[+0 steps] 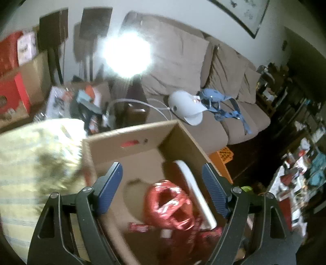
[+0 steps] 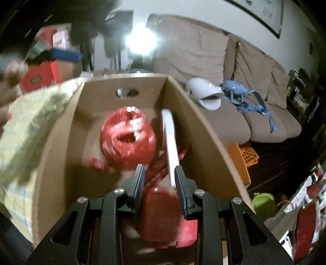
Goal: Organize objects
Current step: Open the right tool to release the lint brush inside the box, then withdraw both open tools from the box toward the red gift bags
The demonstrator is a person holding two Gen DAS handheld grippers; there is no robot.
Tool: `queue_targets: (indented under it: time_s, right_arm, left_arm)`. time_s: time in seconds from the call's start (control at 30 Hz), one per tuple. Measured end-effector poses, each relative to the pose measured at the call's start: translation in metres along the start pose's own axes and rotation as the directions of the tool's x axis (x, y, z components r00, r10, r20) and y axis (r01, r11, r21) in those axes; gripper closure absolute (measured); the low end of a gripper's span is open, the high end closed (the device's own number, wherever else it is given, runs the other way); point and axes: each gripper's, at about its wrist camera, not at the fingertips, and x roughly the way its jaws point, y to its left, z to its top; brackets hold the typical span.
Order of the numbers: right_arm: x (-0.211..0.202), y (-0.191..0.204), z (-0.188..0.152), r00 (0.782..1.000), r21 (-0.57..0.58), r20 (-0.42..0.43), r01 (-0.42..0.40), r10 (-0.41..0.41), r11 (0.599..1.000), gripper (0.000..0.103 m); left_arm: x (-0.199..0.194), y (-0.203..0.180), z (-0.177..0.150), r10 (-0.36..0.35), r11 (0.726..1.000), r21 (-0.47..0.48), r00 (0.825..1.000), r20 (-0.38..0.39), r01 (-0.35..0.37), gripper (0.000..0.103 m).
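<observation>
A: Where's the red ball [image 2: 127,138]?

B: In the box [image 2: 142,82], at 12 o'clock from my right gripper [image 2: 160,176]. My left gripper [image 1: 163,179] is wide open, holding nothing. My right looks closed on a red thing [image 2: 161,216].

A: What could go wrong?

B: It might slip. My pads barely pinch it.

I see a tan sofa [image 1: 203,81] against a white wall [image 1: 183,12], a glaring lamp [image 1: 126,54] beside it, dark floor [image 1: 254,159].
</observation>
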Motion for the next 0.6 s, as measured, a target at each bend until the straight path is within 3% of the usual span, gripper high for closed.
queue_targets:
  time_s: [0.17,0.43,0.6]
  right_arm:
    - [-0.003,-0.001,0.005,1.000,-0.007,0.011,-0.014,0.014,1.000,0.074]
    - [-0.009,0.014,0.007,0.998,-0.049,0.035,-0.049,0.050,0.998,0.090]
    - [-0.018,0.018,0.012,0.997,-0.056,0.049,-0.050,0.053,0.997,0.090]
  left_arm:
    - [-0.045,0.017,-0.004,0.069,0.996,0.051,0.992,0.103,-0.075,0.022]
    - [-0.093,0.037,-0.018,0.091,0.988,0.112,0.984,0.155,-0.109,0.022]
    - [-0.115,0.055,-0.024,0.115,0.985,0.108,0.978,0.171,-0.135,0.022]
